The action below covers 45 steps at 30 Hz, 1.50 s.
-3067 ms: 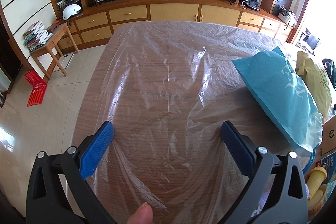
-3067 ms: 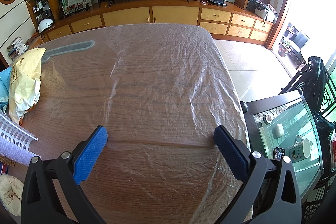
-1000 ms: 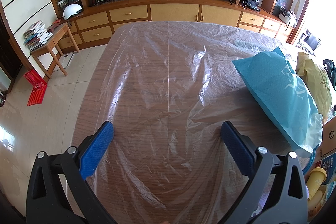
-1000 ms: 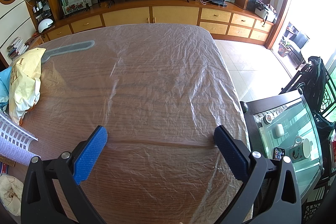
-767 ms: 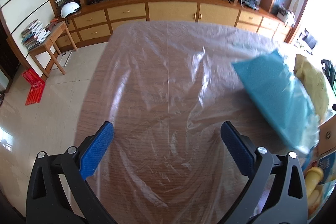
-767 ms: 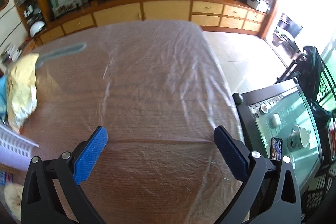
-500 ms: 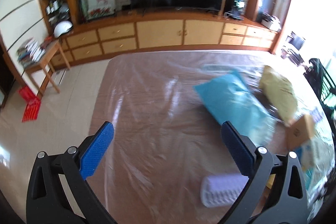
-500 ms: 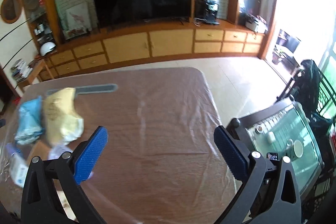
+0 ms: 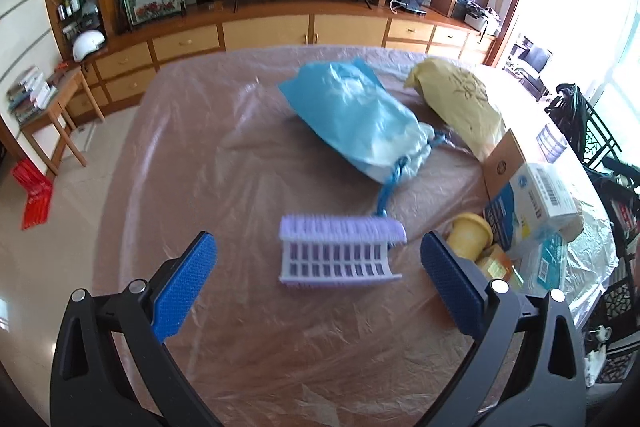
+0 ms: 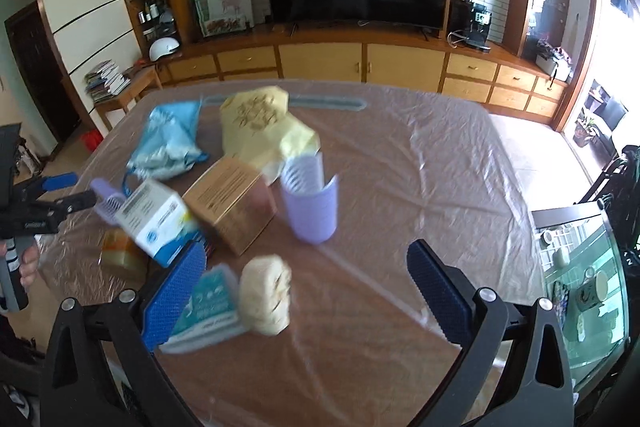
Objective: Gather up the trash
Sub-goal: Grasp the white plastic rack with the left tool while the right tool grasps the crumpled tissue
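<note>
A lilac slotted basket lies on its side on the plastic-covered table, just ahead of my open, empty left gripper. It stands open-side-up in the right wrist view. Around it lie a blue bag, a yellow bag, a brown box, a white and blue carton, a yellow cup and a crumpled cream wad beside a teal pack. My right gripper is open and empty, above the wad.
A TV cabinet runs along the far wall. A glass-topped side table stands right of the table. A small wooden desk with books stands at the left. The left gripper shows in the right wrist view.
Both grippers have pulled back and risen. The basket, boxes, cup and wad have come into view; earlier only the bags and bare table showed. Both stay open.
</note>
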Motion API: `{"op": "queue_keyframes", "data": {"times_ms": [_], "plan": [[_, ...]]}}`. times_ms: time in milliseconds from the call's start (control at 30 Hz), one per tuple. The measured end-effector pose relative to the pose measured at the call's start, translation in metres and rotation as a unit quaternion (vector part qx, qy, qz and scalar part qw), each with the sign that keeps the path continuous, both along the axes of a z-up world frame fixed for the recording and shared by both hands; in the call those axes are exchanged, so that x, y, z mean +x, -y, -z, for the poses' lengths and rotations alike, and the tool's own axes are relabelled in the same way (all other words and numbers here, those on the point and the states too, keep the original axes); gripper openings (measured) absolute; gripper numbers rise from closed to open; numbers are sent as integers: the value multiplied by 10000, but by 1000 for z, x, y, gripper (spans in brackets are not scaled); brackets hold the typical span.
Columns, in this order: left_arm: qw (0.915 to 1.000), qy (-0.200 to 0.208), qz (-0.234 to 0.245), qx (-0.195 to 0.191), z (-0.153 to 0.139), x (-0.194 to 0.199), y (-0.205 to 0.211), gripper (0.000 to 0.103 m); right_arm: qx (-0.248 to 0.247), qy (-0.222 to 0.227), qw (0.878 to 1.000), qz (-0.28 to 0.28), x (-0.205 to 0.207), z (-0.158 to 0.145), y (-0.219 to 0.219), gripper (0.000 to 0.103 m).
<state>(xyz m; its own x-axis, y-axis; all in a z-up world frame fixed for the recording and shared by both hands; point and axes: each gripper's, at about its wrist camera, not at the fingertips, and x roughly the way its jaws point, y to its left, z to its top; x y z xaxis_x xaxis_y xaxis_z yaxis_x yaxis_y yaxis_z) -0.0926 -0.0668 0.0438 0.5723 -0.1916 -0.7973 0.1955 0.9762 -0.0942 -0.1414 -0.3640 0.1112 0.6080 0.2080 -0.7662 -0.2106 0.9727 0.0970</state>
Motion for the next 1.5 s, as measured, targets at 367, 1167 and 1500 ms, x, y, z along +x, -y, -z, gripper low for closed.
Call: {"op": "queue_keyframes", "data": {"times_ms": [367, 1167, 1500], "plan": [[9997, -254, -44, 45, 22, 19, 1, 101, 441, -492, 9977, 159, 6, 28, -18, 84], [9997, -112, 226, -66, 16, 12, -2, 72, 804, -773, 9937, 144, 16, 36, -13, 39], [9998, -69, 197, -31, 11, 10, -2, 72, 796, -795, 9925, 481, 4, 43, -4, 39]]}}
